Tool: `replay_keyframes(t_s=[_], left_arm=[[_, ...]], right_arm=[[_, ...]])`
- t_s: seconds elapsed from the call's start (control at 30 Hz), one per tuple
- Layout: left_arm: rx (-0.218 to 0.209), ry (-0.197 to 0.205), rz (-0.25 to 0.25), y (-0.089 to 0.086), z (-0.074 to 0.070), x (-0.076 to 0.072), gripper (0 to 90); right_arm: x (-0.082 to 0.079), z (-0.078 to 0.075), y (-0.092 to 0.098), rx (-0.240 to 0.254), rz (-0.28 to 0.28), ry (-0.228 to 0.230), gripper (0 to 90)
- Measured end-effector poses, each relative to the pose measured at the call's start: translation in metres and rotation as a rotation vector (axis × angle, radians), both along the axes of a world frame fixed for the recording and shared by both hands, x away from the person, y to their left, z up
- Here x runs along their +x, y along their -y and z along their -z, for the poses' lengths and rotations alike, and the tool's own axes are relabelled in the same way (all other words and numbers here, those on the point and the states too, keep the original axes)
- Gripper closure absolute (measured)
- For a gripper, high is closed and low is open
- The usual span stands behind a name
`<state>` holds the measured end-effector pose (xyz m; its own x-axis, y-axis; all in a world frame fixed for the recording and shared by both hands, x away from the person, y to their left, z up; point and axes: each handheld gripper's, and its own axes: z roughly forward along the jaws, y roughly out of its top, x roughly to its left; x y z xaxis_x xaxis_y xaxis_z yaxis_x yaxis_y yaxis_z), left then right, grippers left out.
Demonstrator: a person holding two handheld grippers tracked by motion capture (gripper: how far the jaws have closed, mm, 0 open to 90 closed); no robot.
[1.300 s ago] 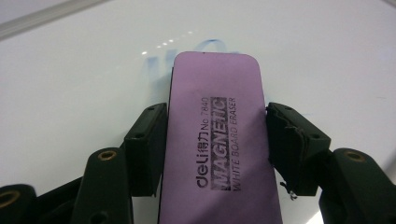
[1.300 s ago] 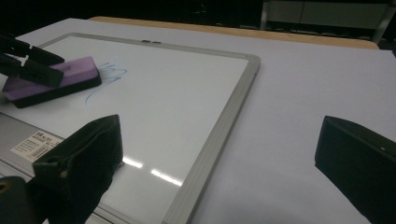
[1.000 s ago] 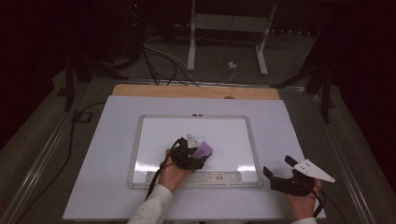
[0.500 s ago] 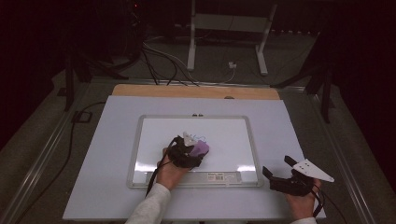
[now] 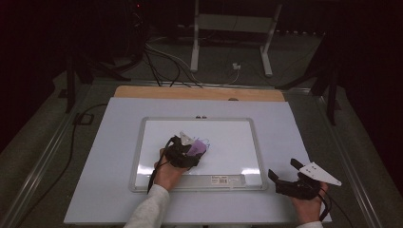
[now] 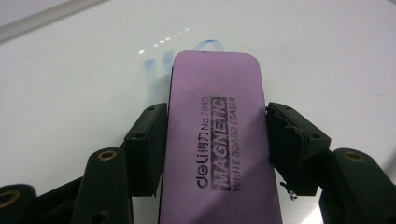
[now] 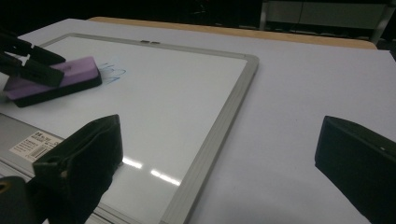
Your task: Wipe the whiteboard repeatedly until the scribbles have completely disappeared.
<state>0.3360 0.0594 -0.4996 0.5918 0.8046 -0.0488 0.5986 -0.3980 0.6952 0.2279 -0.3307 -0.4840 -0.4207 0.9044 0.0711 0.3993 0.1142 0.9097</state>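
Observation:
A purple whiteboard eraser (image 6: 219,140) lies flat on the whiteboard (image 5: 197,118), printed side up. My left gripper (image 6: 217,135) is shut on it, one pad pressing each long side. In the high view the left gripper (image 5: 190,149) and eraser (image 5: 198,148) sit left of the board's middle. Faint blue pen marks (image 6: 154,65) show just past the eraser's far end and also appear as blue marks (image 7: 112,70) in the right gripper view beside the eraser (image 7: 51,81). My right gripper (image 5: 285,172) rests off the board at the front right, open, with nothing between its jaws (image 7: 224,149).
The whiteboard's grey frame (image 7: 219,126) lies on a white table cover (image 5: 294,123). A label strip (image 5: 223,179) runs along the board's near edge. A wooden edge (image 5: 199,92) bounds the far side. Beyond it are stand legs (image 5: 195,47) and cables (image 5: 161,61) on the floor.
My left gripper has slid the eraser a little to the left across the board. The right gripper has stayed put.

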Motion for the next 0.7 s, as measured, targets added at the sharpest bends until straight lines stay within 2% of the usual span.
replay_keyframes(t_s=[0.07, 0.17, 0.33, 0.53, 0.63, 0.7], left_arm=[[-0.004, 0.001, -0.031, -0.007, 0.0, 0.003, 42.1], [-0.005, 0.005, -0.03, -0.008, 0.001, 0.003, 42.1], [-0.008, 0.002, 0.055, 0.009, 0.001, -0.001, 42.0], [-0.007, -0.003, 0.209, 0.031, 0.0, -0.009, 42.0], [-0.018, -0.007, 0.237, 0.031, 0.0, -0.008, 42.1], [-0.009, -0.003, 0.229, 0.029, 0.0, -0.007, 42.0]], right_arm=[[0.0, 0.0, 0.0, 0.001, 0.001, -0.002, 1.1], [0.0, 0.0, -0.001, -0.001, 0.0, -0.002, 1.2], [0.0, 0.0, -0.001, -0.003, -0.004, 0.0, 1.1], [0.0, 0.0, -0.001, -0.002, -0.003, 0.0, 1.1], [0.0, 0.0, -0.001, 0.0, -0.003, 0.001, 1.2], [0.0, 0.0, 0.0, 0.0, -0.002, 0.0, 1.1]])
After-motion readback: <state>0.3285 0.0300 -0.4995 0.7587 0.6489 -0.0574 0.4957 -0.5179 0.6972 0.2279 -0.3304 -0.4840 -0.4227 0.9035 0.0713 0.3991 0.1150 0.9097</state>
